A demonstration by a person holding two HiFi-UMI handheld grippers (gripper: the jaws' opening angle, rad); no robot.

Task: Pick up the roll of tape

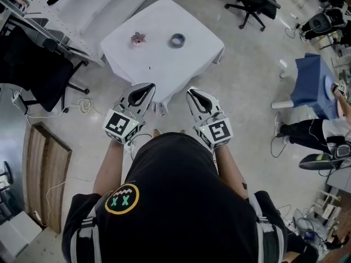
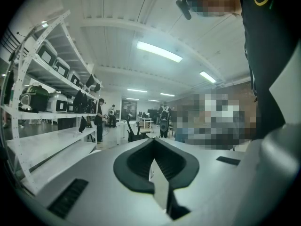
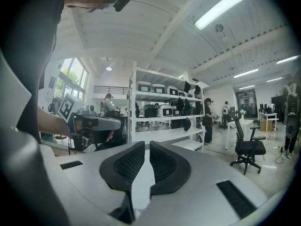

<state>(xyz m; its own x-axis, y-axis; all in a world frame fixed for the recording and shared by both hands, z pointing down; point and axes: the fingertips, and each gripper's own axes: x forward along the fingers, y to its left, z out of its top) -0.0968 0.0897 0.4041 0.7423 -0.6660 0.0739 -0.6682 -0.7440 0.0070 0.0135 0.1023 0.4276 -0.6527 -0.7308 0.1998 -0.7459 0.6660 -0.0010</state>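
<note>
The roll of tape [image 1: 177,40], a bluish-grey ring, lies flat on the far right part of a white table [image 1: 181,64]. Both grippers are held close to my body, short of the table's near edge and well apart from the tape. The left gripper [image 1: 148,86] is shut with nothing in it; in the left gripper view [image 2: 153,140] its tips meet. The right gripper [image 1: 192,92] shows a narrow slit between its pads in the right gripper view [image 3: 147,144], with nothing between them. Neither gripper view shows the tape.
A small pink object [image 1: 137,38] lies on the table's left part. Black office chairs [image 1: 33,70] [image 1: 253,3] stand left and far right. A white shelf rack [image 1: 66,15] runs along the left. A blue-covered stand [image 1: 310,84] and a seated person [image 1: 312,131] are at the right.
</note>
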